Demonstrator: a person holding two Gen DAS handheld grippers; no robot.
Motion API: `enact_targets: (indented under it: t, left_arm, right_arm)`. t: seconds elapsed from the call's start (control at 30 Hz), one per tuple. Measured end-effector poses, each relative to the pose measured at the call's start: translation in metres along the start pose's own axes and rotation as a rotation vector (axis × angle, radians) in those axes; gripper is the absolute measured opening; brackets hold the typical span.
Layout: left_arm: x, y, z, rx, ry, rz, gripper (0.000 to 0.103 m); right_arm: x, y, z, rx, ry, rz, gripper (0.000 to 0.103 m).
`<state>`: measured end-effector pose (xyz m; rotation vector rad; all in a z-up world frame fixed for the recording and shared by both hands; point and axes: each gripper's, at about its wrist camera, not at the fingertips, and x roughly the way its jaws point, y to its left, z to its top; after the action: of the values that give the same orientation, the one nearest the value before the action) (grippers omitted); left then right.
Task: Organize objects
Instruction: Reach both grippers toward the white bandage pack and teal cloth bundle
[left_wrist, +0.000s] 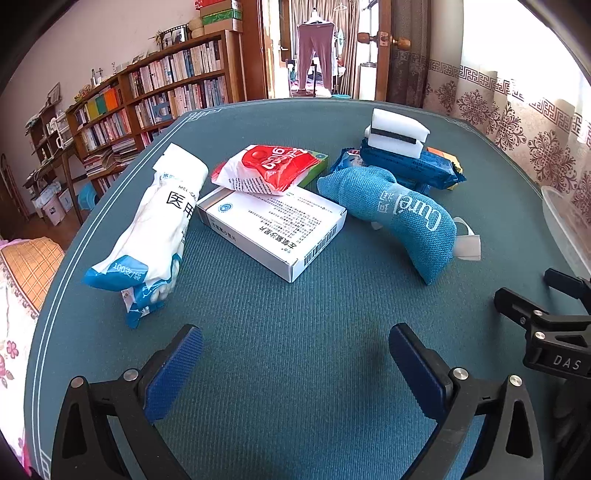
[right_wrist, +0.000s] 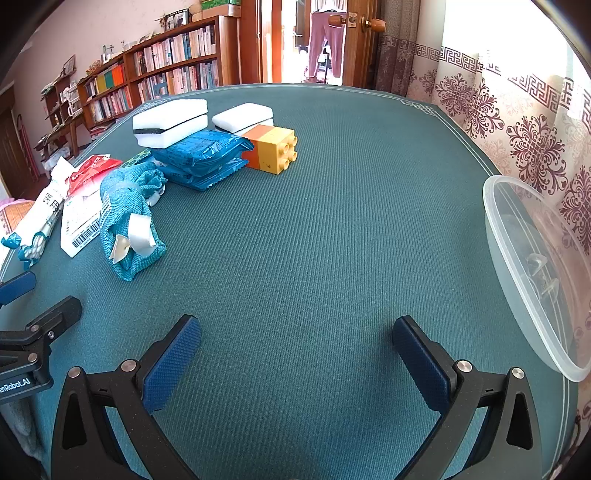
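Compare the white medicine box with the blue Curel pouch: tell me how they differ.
The medicine box is white, rigid and flat-sided; the Curel pouch is teal woven fabric, soft and curved. The box bears a barcode and dense print; the pouch bears only its brand name. A red-and-white packet rests on the box; nothing rests on the pouch. Both lie on the green table.

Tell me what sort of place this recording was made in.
Most likely a lived-in home: a long bookshelf packed with books, trousers hung up in the doorway, patterned curtains, and a green-covered table.
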<state>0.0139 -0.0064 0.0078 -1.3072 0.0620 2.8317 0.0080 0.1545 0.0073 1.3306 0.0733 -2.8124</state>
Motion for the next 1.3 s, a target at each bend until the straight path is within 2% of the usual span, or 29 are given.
enact_targets:
  t: [0.27, 0.47, 0.53, 0.67, 0.8, 1.17, 1.23, 1.3]
  left_arm:
    - [-0.028, 0.026, 0.012, -0.034, -0.09, 0.022, 0.103]
    - [-0.038, 0.053, 0.025, -0.082, -0.15, 0.07, 0.103]
    - [-0.033, 0.061, 0.031, -0.099, -0.14, 0.09, 0.102]
    - [-0.016, 0.078, 0.043, -0.138, -0.091, 0.103, 0.091]
    - [0.002, 0.089, 0.045, -0.171, -0.034, 0.094, 0.083]
    - [0.024, 0.101, 0.046, -0.184, 0.016, 0.065, 0.072]
    - [0.028, 0.102, 0.046, -0.19, 0.025, 0.051, 0.068]
    - [0.031, 0.104, 0.044, -0.196, 0.035, 0.031, 0.06]
  right_arm:
    - [0.0, 0.0, 0.0, -0.001, 0.0, 0.0, 0.103]
    - [0.0, 0.0, 0.0, -0.001, 0.0, 0.0, 0.103]
    - [0.0, 0.0, 0.0, -0.001, 0.0, 0.0, 0.103]
    - [0.0, 0.0, 0.0, -0.001, 0.0, 0.0, 0.103]
    - [0.0, 0.001, 0.0, -0.001, 0.0, 0.0, 0.103]
    - [0.0, 0.0, 0.0, -0.002, 0.0, -0.001, 0.103]
    - [0.0, 0.001, -0.001, -0.003, 0.0, 0.0, 0.103]
    - [0.0, 0.002, -0.001, -0.01, -0.002, 0.008, 0.103]
